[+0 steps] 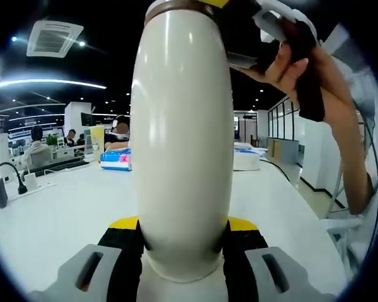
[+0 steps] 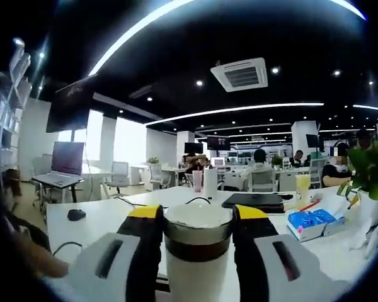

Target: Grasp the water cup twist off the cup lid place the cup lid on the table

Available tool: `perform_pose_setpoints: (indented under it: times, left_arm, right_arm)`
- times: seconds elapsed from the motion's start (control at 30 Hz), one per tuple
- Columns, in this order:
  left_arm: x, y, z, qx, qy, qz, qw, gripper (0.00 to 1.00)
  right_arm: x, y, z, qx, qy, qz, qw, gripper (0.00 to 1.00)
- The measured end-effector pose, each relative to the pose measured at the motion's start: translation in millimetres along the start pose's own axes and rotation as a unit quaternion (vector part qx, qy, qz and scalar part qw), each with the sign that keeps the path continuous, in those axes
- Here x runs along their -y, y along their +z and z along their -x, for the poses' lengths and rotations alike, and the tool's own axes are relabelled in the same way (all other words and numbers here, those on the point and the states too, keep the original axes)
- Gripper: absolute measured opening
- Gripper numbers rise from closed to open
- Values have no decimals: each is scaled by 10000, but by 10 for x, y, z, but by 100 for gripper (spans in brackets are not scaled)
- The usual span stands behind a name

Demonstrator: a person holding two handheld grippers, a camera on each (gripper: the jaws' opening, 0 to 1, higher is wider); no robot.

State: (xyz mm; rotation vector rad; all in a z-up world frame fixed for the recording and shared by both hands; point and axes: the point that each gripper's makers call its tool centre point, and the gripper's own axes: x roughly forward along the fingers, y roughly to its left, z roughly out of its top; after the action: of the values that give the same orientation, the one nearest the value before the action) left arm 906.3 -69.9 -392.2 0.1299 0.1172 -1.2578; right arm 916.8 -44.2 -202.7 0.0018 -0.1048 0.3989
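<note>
A tall cream water cup (image 1: pixel 183 138) stands upright in the left gripper view, and my left gripper (image 1: pixel 183 228) is shut on its lower body with the yellow-tipped pads on both sides. At the cup's top is a dark metal band, the cup lid (image 1: pixel 176 7). My right gripper (image 1: pixel 271 31), held by a person's hand (image 1: pixel 315 75), reaches that top from the upper right. In the right gripper view the cup lid (image 2: pixel 197 229), cream on top with a dark band, sits on the cup body (image 2: pixel 195 280), and my right gripper (image 2: pixel 197 217) is shut on it.
A white table (image 1: pixel 63 214) spreads below the cup. A blue tissue pack (image 1: pixel 116 159), a yellow cup (image 1: pixel 96 138) and a power strip (image 1: pixel 26 182) lie to the left. A black notebook (image 2: pixel 255 201), blue packet (image 2: pixel 312 223), plant (image 2: pixel 372 170) and mouse (image 2: pixel 76 214) are nearby.
</note>
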Motion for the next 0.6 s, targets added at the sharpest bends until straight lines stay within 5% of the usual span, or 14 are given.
perform_pose_setpoints:
  times: [0.6]
  left_arm:
    - [12,-10,2,-13,-7,-32,10000,51]
  right_arm:
    - [-41,-25,37,-105,536,-14,9985,46]
